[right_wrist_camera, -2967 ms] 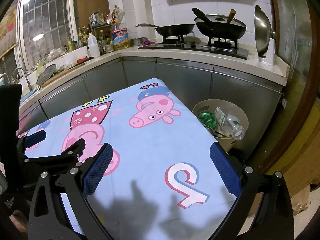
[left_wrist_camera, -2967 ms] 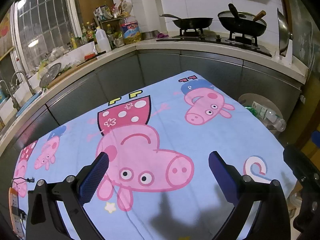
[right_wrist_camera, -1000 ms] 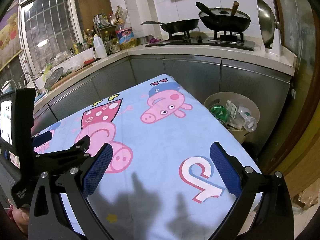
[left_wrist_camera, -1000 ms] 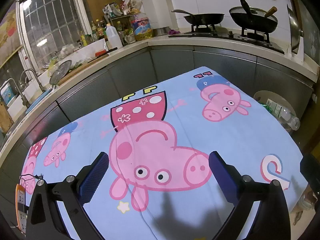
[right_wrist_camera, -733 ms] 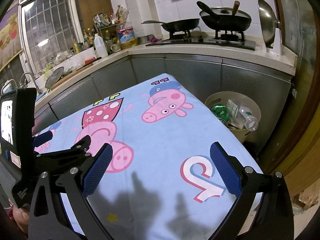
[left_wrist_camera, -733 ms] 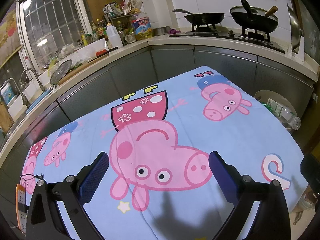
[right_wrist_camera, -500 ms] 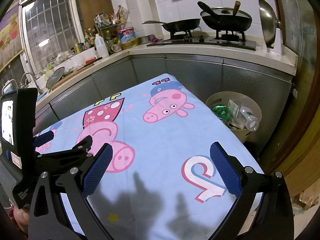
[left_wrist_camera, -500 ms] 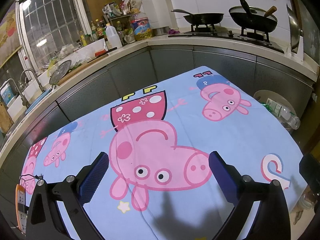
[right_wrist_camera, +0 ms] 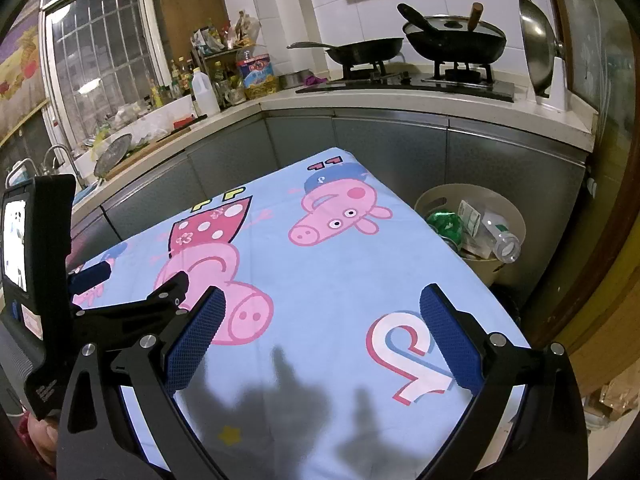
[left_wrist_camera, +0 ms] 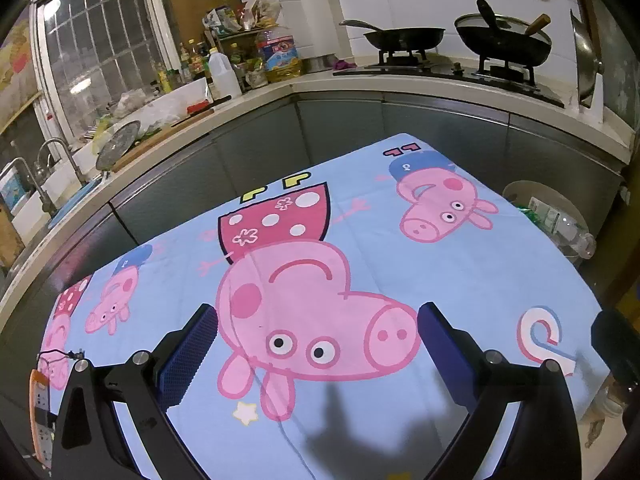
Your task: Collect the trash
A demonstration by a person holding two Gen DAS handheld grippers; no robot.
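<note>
One beige waste bin (right_wrist_camera: 516, 216) stands on the floor at the right edge of the table, against the grey cabinet fronts (right_wrist_camera: 392, 148). It holds the collected trash: a crumpled green wrapper (right_wrist_camera: 442, 220), a clear plastic bottle (right_wrist_camera: 500, 240) lying tilted over the near rim, and a printed carton (right_wrist_camera: 468, 212) between them. From the left wrist view the same bin (left_wrist_camera: 532, 196) shows at the table's far right edge, with the bottle (left_wrist_camera: 572, 236) sticking out over the rim.

Beside the bin, the table carries a light blue cartoon-pig cloth (right_wrist_camera: 340, 280), also seen from the left (left_wrist_camera: 360, 264). Nothing lies on the cloth; only shadows of the tongs fall on its near part.

Both tongs hang above the cloth's near end with jaws spread wide and nothing between the blue pads. The right gripper (right_wrist_camera: 320, 328) sits closer to the bin; the left gripper (left_wrist_camera: 318, 344) is farther from it, over the large pig print. In the right wrist view the left gripper (right_wrist_camera: 132, 292) appears from the side, with a lit small screen (right_wrist_camera: 16, 240) on its body and part of a hand (right_wrist_camera: 40, 432) below.

Behind the bin, the counter (right_wrist_camera: 440, 102) bears a gas stove (right_wrist_camera: 408, 78) with a frying pan (right_wrist_camera: 360, 50) and a lidded wok (right_wrist_camera: 454, 42). Farther from the bin along the counter stand bottles, an oil jug (right_wrist_camera: 256, 70) and a sink tap (right_wrist_camera: 60, 156) beneath the barred window (right_wrist_camera: 104, 60).
</note>
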